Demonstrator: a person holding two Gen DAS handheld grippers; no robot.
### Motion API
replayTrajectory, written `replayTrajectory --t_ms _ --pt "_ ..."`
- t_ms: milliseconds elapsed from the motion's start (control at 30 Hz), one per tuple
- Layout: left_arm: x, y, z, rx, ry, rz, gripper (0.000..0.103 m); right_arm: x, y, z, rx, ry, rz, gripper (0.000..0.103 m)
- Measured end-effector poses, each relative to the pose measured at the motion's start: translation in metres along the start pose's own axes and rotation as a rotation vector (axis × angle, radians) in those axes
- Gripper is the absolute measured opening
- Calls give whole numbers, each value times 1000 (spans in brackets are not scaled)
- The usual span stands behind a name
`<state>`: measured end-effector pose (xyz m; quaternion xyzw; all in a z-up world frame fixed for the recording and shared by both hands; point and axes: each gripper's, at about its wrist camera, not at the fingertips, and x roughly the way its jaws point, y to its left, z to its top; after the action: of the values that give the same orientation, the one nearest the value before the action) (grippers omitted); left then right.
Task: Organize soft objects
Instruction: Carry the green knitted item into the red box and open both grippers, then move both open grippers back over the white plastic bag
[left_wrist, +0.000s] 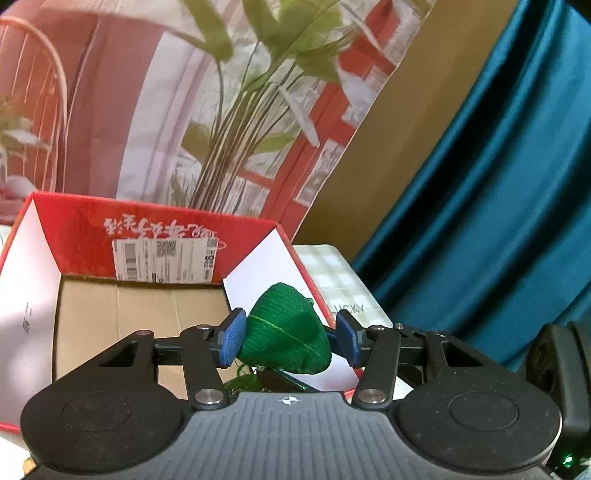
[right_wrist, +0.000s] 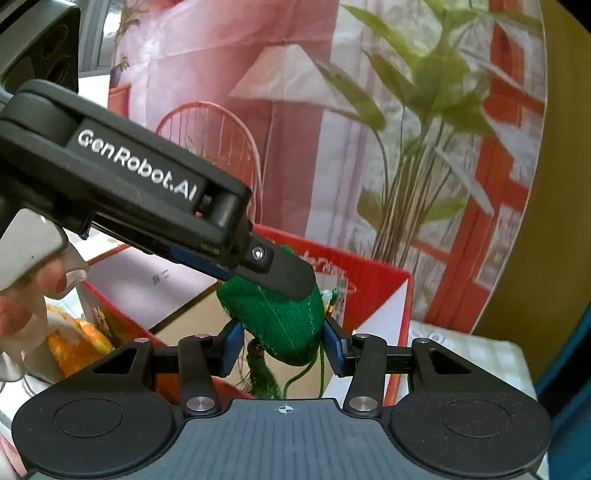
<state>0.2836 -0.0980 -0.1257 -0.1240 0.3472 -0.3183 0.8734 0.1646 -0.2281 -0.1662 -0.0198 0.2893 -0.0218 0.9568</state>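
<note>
The green stuffed pouch (right_wrist: 280, 325) hangs over the open red box (left_wrist: 74, 229), not yet inside. The right hand-held gripper (right_wrist: 282, 350) squeezes it from both sides. The left hand-held gripper (left_wrist: 290, 339) is let go, with gaps beside its pads. The box bottom looks bare. An orange soft thing (right_wrist: 79, 336) waits on the left.

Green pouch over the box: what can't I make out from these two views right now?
- Green pouch underside: left wrist view, cut off by the gripper body.
- Red box floor: mostly hidden by grippers in both views.
- Left gripper grip: right wrist view shows only one finger, from behind.
</note>
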Motion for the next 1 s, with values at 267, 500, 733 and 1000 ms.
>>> replayTrajectory --t_ms 267,500,733,1000 --pt "-15 -3 0 28 -10 63 77 -5 -10 -9 97 10 -69 46" --pt "-64 -3 -10 121 -87 185 96 -36 -4 -15 166 -60 -88 70" --pt "-111 -9 -31 219 -140 314 103 -66 17 -22 158 -130 -73 103" --pt "-146 -9 -85 230 -133 400 103 -95 44 -32 157 -183 -93 103"
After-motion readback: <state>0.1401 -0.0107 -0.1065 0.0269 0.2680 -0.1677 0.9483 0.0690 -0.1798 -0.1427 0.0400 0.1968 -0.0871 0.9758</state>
